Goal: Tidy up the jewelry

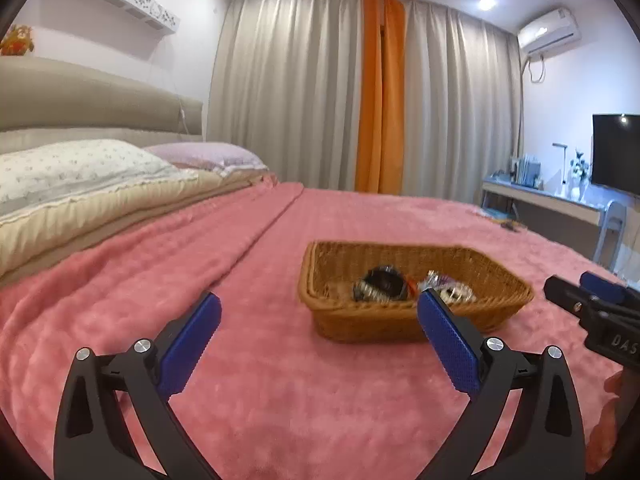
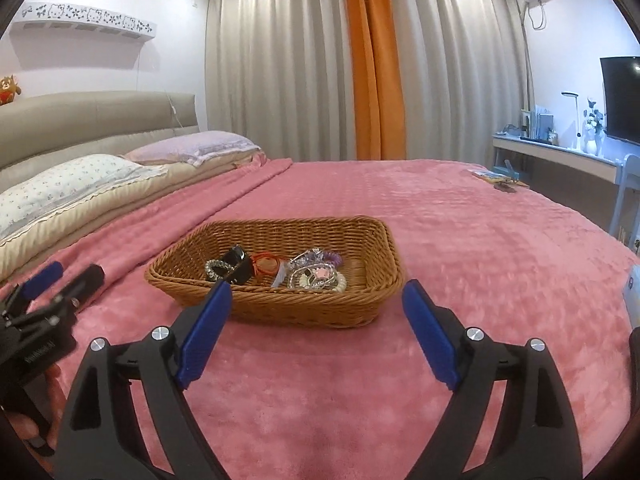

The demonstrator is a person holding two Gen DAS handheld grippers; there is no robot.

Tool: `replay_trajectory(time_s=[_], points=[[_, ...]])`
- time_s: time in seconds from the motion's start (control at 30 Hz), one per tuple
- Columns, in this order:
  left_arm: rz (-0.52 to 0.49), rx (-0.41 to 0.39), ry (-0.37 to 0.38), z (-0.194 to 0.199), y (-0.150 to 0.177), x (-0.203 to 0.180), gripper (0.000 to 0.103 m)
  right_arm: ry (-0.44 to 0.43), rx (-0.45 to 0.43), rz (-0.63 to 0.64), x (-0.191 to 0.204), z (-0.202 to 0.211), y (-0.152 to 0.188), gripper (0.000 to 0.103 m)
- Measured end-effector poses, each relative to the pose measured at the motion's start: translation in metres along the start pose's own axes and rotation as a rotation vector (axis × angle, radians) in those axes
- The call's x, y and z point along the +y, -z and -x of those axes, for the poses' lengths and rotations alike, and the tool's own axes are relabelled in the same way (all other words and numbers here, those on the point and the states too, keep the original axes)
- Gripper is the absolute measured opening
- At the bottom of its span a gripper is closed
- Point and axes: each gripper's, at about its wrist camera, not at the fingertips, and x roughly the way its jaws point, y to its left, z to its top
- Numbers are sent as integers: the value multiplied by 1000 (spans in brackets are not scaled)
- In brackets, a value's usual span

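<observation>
A brown wicker basket (image 2: 372,240) stands on the pink blanket, also in the left wrist view (image 1: 492,268). In it lie a black band (image 2: 239,267), a silver bracelet (image 2: 216,269), an orange cord (image 2: 266,263) and a heap of tiaras and bead bracelets (image 2: 316,272). My right gripper (image 2: 316,292) is open and empty, just in front of the basket. My left gripper (image 1: 320,304) is open and empty, in front and to the left of the basket. Each gripper shows at the edge of the other's view, the left (image 2: 64,276) and the right (image 1: 584,288).
The pink blanket (image 2: 460,240) covers a wide bed with pillows (image 2: 72,184) and a headboard at the left. Small items (image 2: 500,180) lie at the bed's far right corner. A desk (image 2: 560,156), chair and TV stand at the right. Curtains hang behind.
</observation>
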Motion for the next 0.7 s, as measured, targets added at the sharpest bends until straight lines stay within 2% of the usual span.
replay_trajectory(time_s=[0.23, 0.7], points=[[10, 7, 7, -2, 5, 3, 95, 12, -12, 40, 10, -1, 6, 83], [-22, 24, 5, -3, 3, -6, 95, 47, 7, 15, 7, -4, 7, 92]])
